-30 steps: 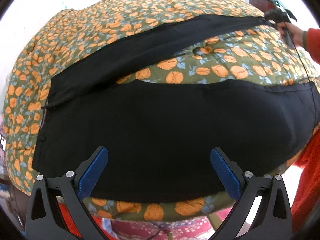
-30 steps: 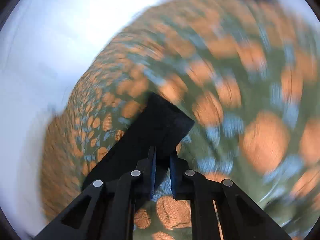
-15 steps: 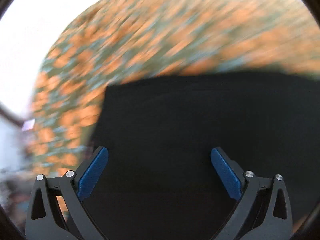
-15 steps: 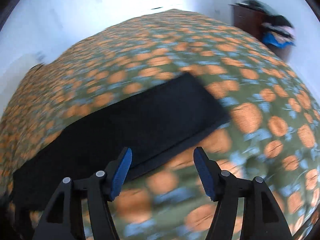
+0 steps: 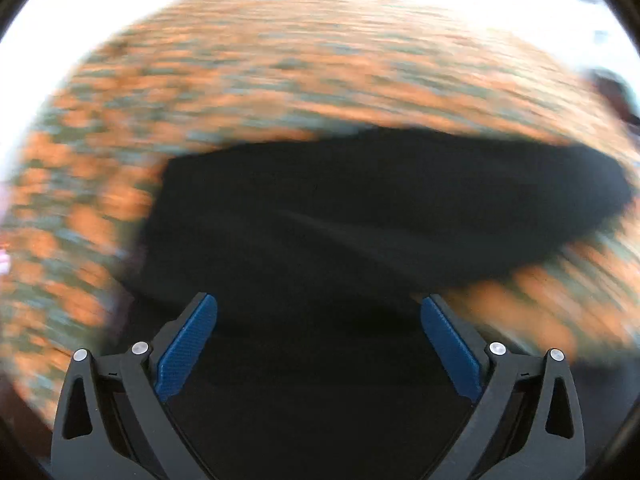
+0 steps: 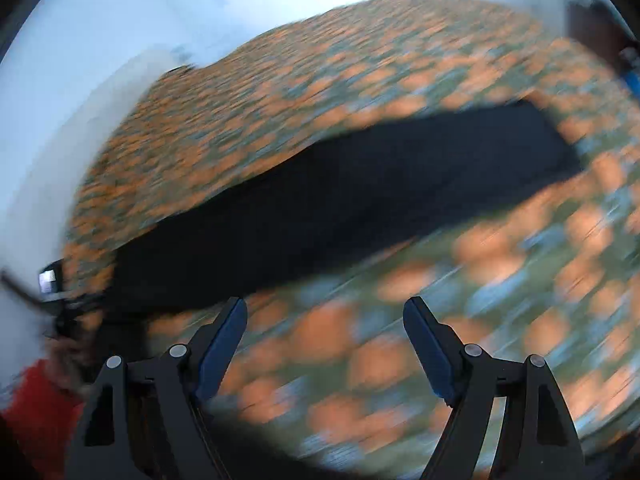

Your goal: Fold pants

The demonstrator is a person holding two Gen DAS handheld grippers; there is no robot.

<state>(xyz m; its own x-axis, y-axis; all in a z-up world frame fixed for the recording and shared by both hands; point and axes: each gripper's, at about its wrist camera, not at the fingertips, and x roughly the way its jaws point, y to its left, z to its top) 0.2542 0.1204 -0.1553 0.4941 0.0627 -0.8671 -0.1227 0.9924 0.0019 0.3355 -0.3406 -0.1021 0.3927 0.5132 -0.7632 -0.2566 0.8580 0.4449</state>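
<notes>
The left gripper point(image 5: 319, 334) stands with its blue-padded fingers point(image 5: 186, 346) wide apart and nothing pressed between them. The black fabric pants point(image 5: 360, 216) fill the space between and beyond those fingers, lying flat on the green quilted bedspread with orange fruit print point(image 5: 280, 60), one leg now laid over the other by the look of it. Both views are badly smeared, so seams and hems cannot be made out.

The right gripper point(image 6: 325, 334) has just been opening its jaws; they stand spread, with only bedspread point(image 6: 360, 360) between them. From here the pants point(image 6: 340, 200) run as a long dark strip ahead and to the left of the fingers, well clear of the pads. A red sleeve point(image 6: 28, 408) shows at the far left.

The next fold likely runs lengthwise end to end. To do it well, each gripper should settle over one corner of the same end, catch both layers together, and lift evenly so the stacked legs do not slide apart.
</notes>
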